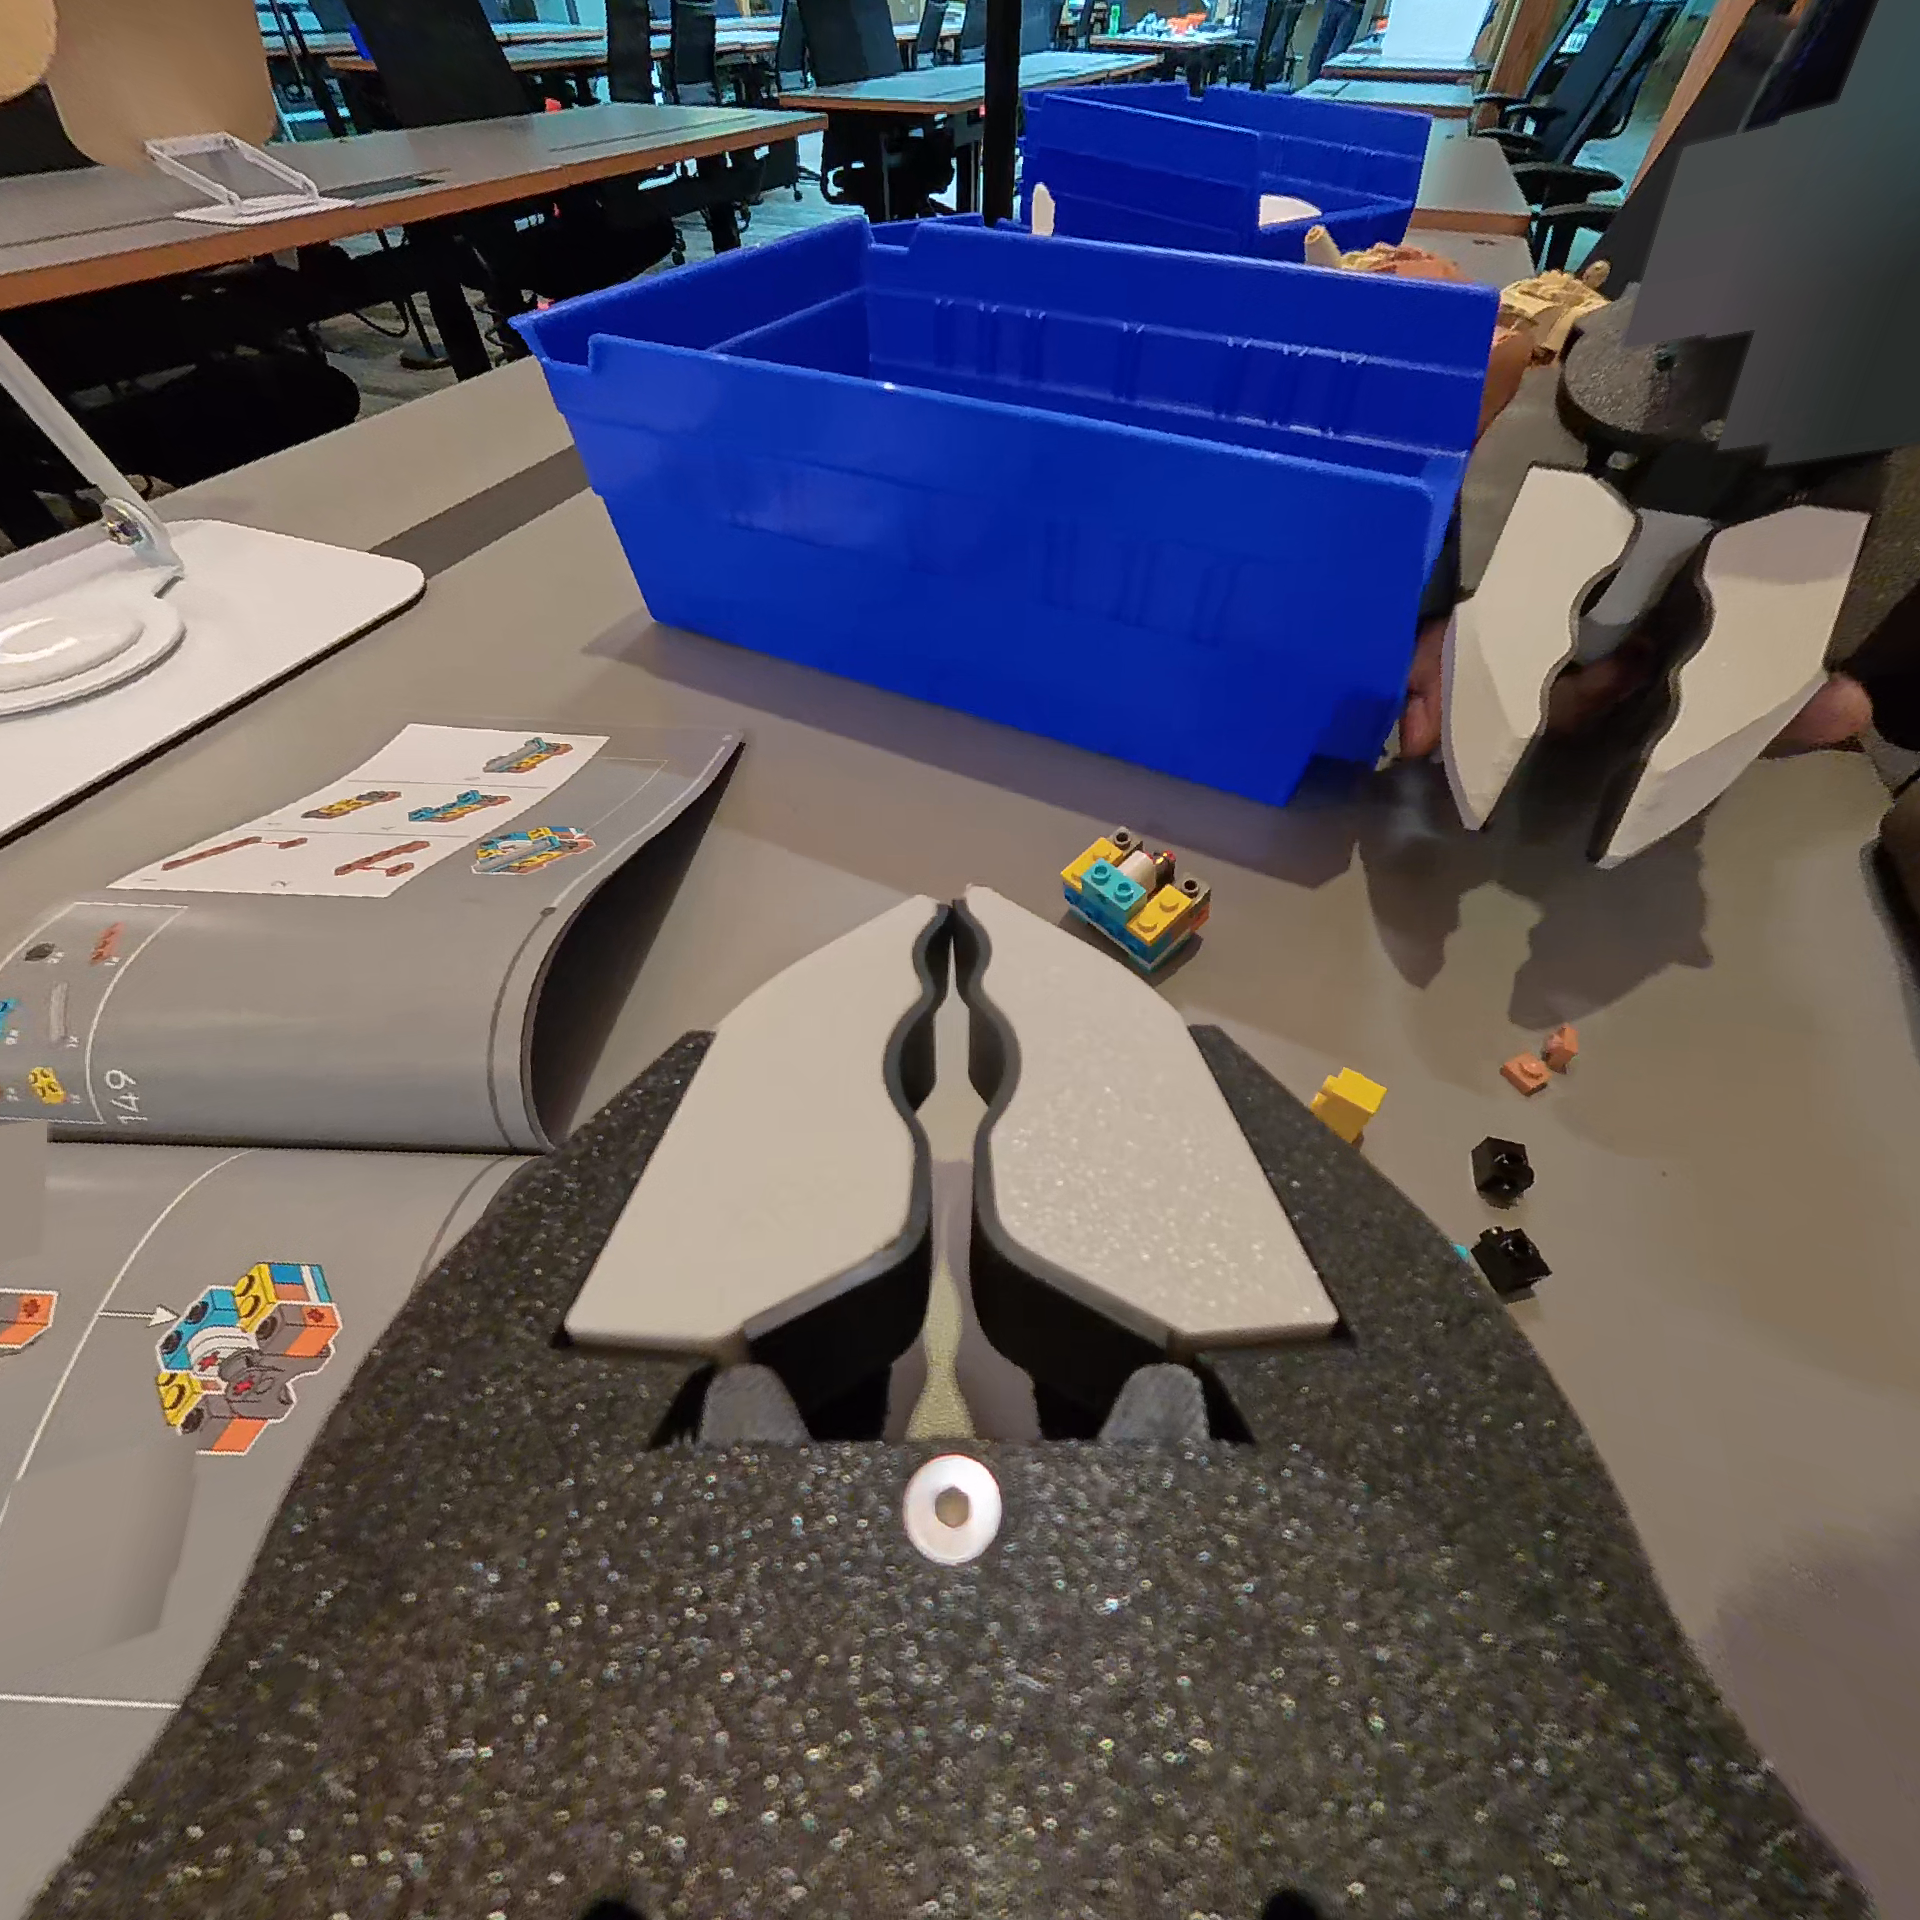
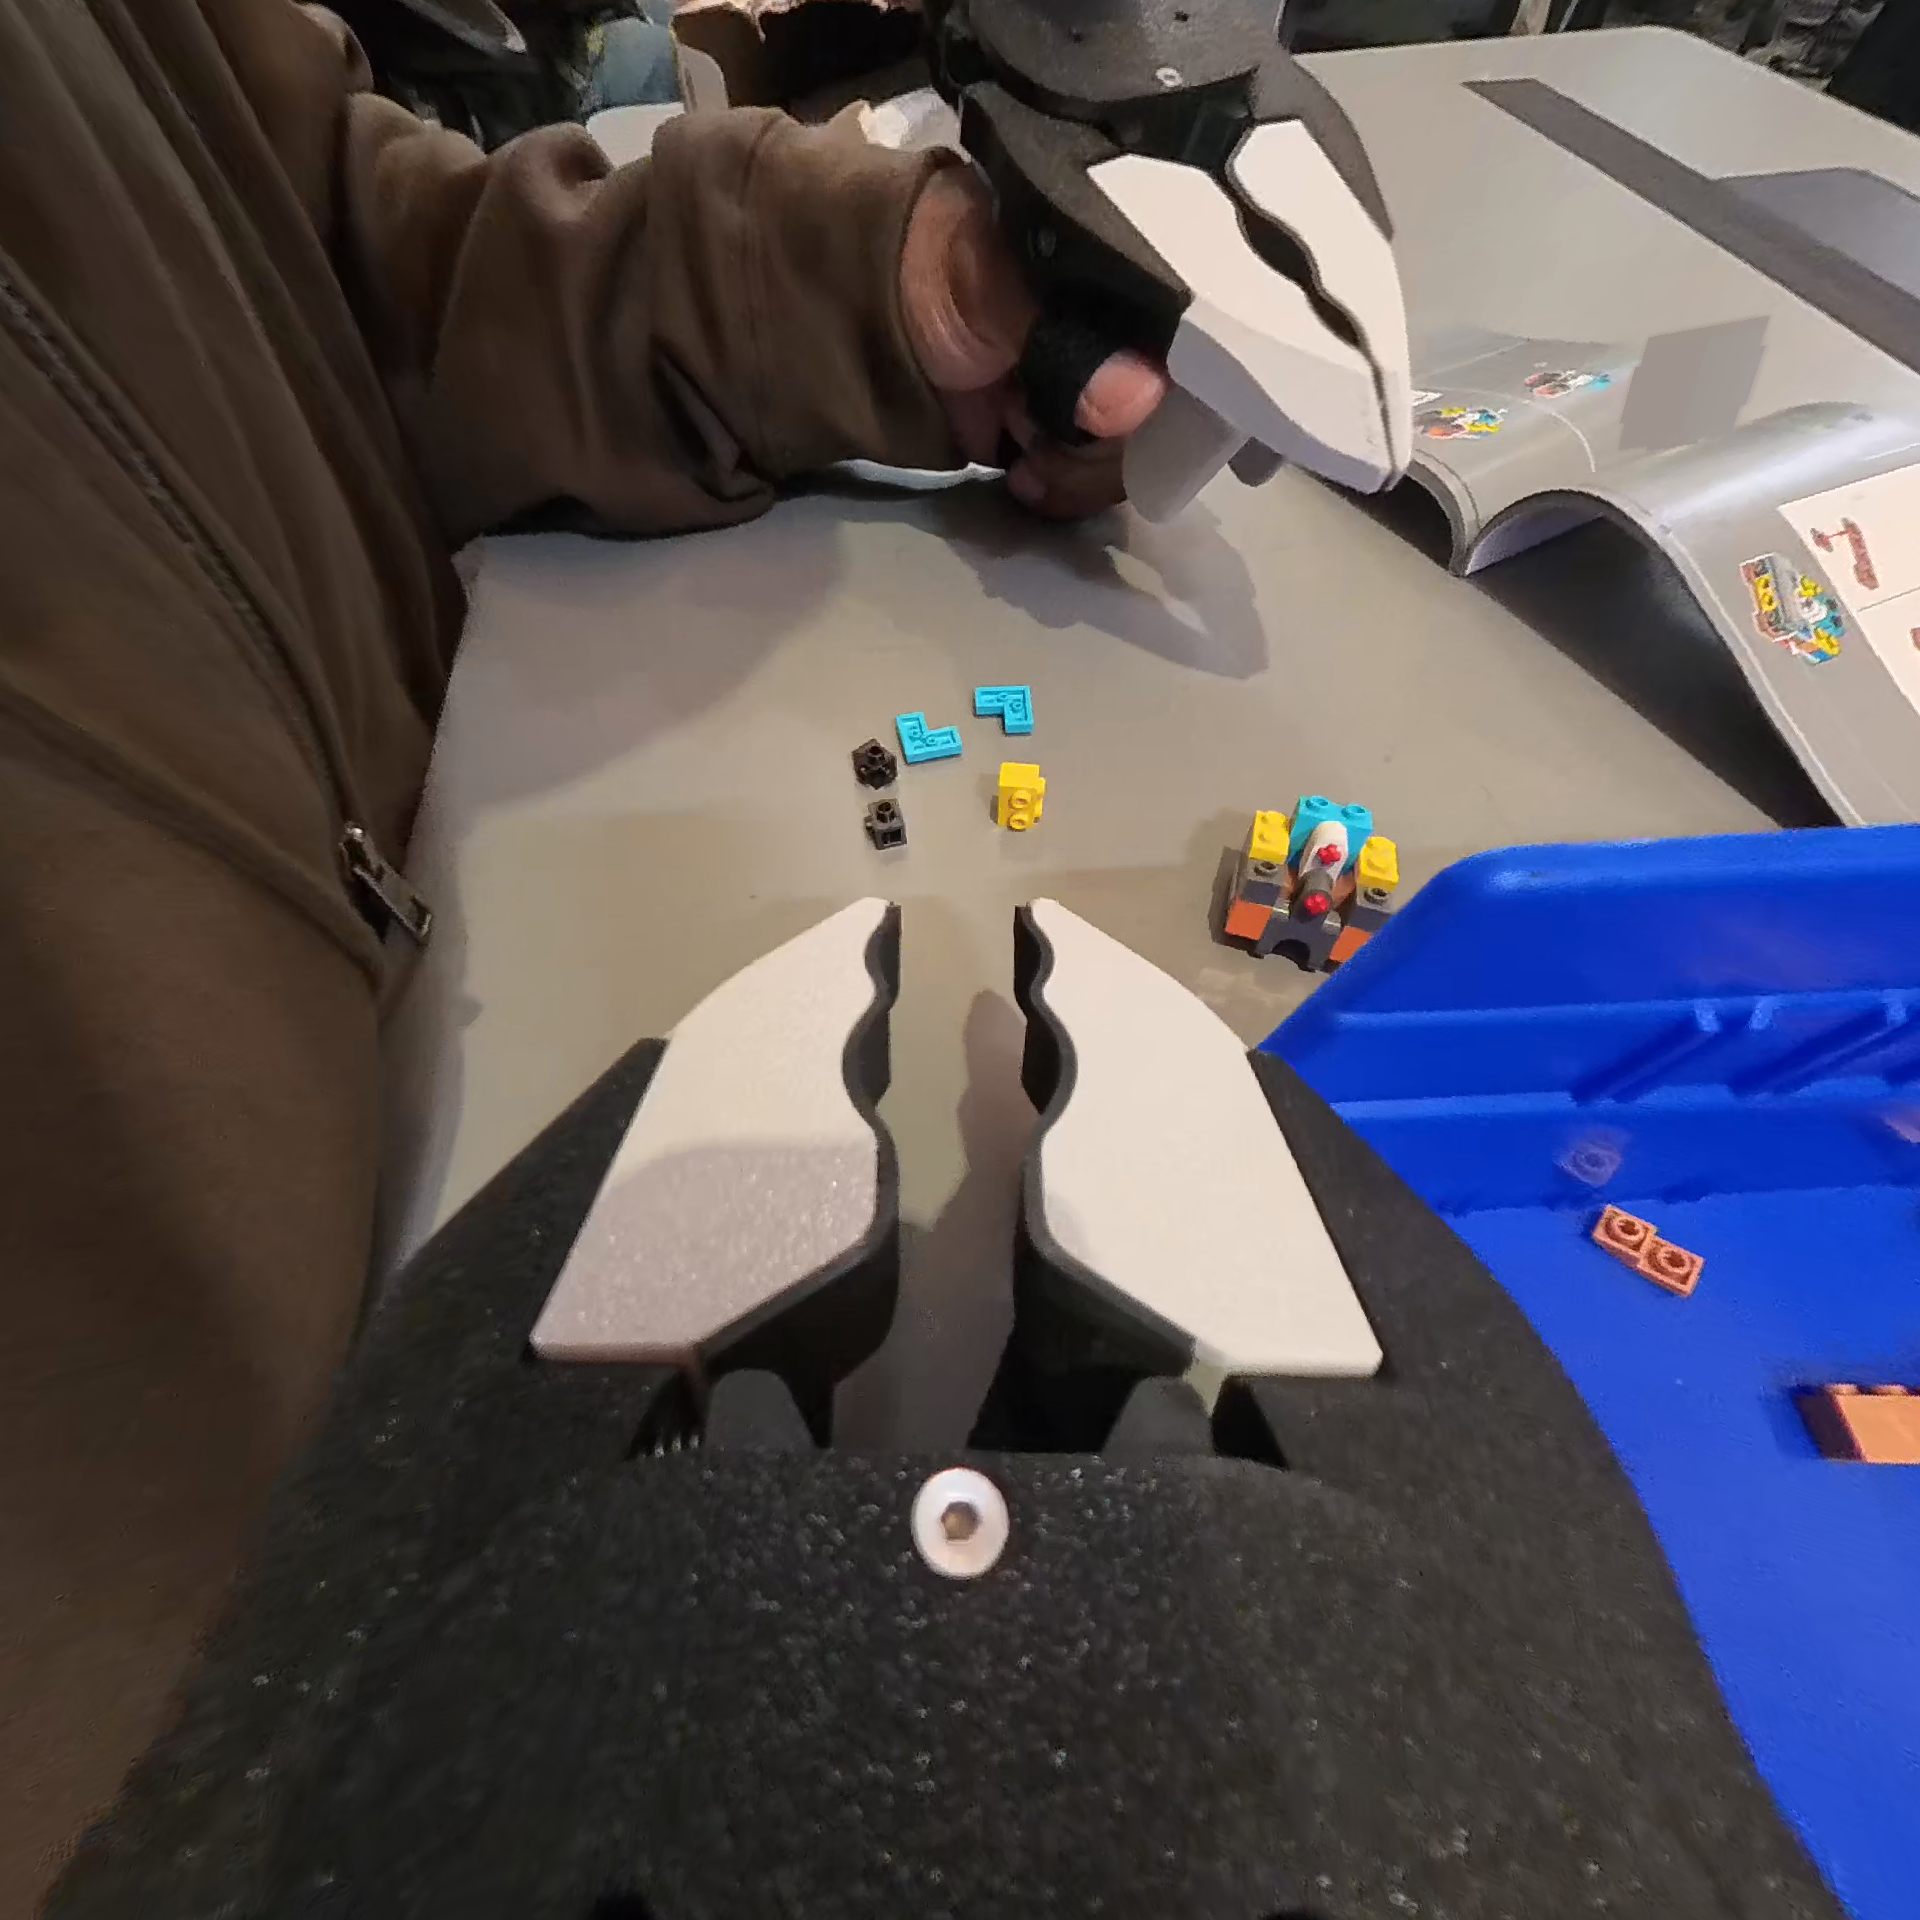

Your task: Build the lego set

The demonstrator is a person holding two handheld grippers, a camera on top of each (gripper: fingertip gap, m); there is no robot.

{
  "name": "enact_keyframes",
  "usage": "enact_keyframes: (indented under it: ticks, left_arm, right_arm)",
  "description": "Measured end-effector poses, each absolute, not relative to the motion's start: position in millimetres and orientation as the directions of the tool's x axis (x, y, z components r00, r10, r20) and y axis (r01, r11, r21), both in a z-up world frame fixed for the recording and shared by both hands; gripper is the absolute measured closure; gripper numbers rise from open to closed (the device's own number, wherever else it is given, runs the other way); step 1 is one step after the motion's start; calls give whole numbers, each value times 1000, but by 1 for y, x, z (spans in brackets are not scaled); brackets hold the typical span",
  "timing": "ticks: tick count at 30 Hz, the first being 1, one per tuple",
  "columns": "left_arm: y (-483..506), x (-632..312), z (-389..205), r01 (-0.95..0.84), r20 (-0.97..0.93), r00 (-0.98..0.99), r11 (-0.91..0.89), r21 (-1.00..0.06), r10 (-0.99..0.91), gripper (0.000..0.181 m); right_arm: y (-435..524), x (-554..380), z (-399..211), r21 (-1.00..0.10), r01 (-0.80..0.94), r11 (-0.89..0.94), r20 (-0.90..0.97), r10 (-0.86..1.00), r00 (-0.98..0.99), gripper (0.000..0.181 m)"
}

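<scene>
A small partly built lego model of yellow, cyan, grey and orange bricks stands on the grey table; it also shows in the right wrist view. Loose pieces lie near it: a yellow brick, two black bricks, two cyan L-shaped plates, and small reddish-brown pieces. My left gripper is shut and empty, just left of the model. My right gripper is open and empty, above the table short of the loose pieces. It also shows at the right of the left wrist view.
A blue bin stands behind the model; in the right wrist view it holds reddish-brown bricks. An open instruction booklet lies at the left. A white lamp base sits at far left. A brown sleeve borders the table. Tip to tip, the grippers are about 15 cm apart.
</scene>
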State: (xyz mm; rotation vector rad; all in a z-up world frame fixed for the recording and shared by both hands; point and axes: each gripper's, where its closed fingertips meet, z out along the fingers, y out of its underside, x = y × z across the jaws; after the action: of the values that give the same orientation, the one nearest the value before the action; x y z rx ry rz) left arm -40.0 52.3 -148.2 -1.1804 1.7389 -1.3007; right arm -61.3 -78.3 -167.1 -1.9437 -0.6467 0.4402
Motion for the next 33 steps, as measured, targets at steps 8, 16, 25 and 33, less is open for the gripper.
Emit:
enact_keyframes:
  ticks: [8, 16, 25, 33]
  left_arm:
    - [53, -40, -148, -274, 14, -373, 95, -957, -928, 181]
    - [53, -39, -149, -276, 7, -370, 102, -956, -929, 181]
    - [53, -39, -149, -275, 3, -368, 106, -956, -930, 181]
    - [53, -39, -149, -275, 0, -368, 108, -955, -930, 181]
  right_arm:
    - [-78, -61, -167, -900, 228, -371, -54, 615, 787, 159]
    - [-77, -60, -169, -893, 245, -377, -39, 607, 794, 158]
    - [-75, -61, -174, -878, 287, -384, 1, 598, 802, 153]
    - [-75, -60, -175, -877, 290, -383, 6, 595, 804, 153]
